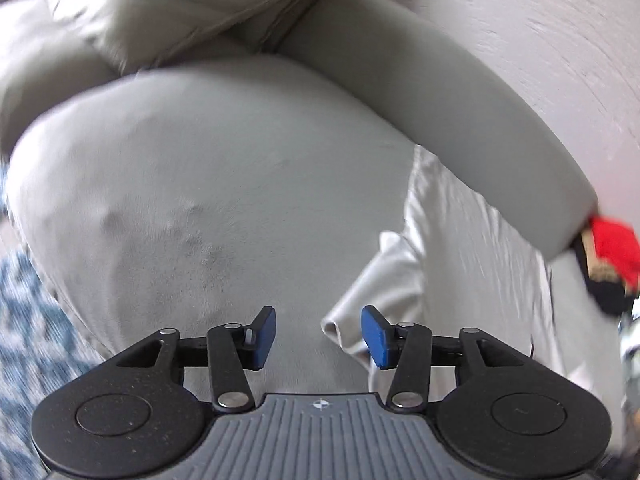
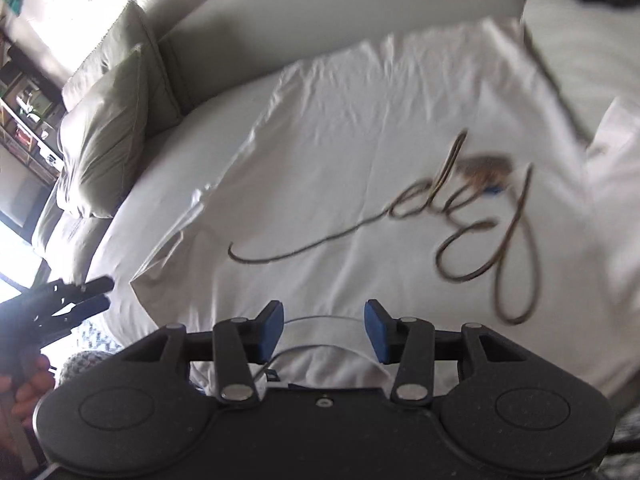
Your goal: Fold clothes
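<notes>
Right wrist view: right gripper gapes wide, empty, its fingers over the collar of the white T-shirt spread ahead on the sofa cushion. Left gripper likewise gapes empty, the shirt's sleeve just beside its right finger.

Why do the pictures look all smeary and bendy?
Left wrist view: the sofa cushion and white T-shirt are streaked with motion blur, worst at the edges. Right wrist view: the T-shirt's script print is smeared, and glare washes out the left edge. Both views: fisheye curves everything; only the gripper fingers stay sharp.
</notes>
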Tool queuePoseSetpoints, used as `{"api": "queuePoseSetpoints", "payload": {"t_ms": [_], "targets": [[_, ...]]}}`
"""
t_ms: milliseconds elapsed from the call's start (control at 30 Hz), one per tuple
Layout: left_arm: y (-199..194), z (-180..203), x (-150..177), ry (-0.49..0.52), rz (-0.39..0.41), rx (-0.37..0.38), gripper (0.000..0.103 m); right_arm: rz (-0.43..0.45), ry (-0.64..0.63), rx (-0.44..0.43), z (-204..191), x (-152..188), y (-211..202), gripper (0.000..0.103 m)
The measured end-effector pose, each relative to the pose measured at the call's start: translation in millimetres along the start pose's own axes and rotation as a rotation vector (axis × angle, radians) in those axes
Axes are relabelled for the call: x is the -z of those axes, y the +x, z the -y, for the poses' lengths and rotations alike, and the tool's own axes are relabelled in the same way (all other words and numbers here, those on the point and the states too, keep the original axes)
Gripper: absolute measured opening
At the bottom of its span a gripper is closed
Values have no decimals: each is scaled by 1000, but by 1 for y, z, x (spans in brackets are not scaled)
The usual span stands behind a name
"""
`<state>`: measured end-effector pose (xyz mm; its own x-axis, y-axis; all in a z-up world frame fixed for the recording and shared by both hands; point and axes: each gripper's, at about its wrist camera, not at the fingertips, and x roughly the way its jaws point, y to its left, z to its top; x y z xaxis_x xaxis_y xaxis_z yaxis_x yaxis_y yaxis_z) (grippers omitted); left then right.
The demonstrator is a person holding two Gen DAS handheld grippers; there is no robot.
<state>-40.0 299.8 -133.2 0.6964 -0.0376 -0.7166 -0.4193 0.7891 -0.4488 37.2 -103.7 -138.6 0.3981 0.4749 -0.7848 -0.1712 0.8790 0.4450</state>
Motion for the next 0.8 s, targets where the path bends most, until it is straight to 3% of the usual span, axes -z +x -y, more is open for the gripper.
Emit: {"api": "queuePoseSetpoints", "payload": {"t_ms": [100, 333, 367, 400, 433, 467, 600, 700, 800], "targets": [[15, -5, -2, -83, -57, 52, 48, 12, 43, -10, 5, 3, 1, 41], [21, 22, -9, 31, -16, 38, 45, 12, 79, -19, 11, 6, -5, 39], [22, 25, -10, 48, -10, 36, 41, 11, 83, -21, 12, 6, -6, 39], [23, 29, -11, 65, -3, 34, 26, 10, 82, -24, 13, 7, -7, 39], [24, 33, -12, 81, 3, 32, 18, 9, 83, -27, 15, 8, -9, 39], [25, 37, -13, 98, 9, 30, 0, 10, 89, -32, 16, 8, -10, 39], [28, 52, -17, 165, 33, 21, 0, 13, 126, -52, 24, 8, -13, 39], [11, 120, 3, 488, 166, -19, 0, 21, 154, -62, 29, 9, -16, 38], [11, 182, 55, 850, 189, -14, 0, 41, 201, -56, 37, 11, -23, 38]]}}
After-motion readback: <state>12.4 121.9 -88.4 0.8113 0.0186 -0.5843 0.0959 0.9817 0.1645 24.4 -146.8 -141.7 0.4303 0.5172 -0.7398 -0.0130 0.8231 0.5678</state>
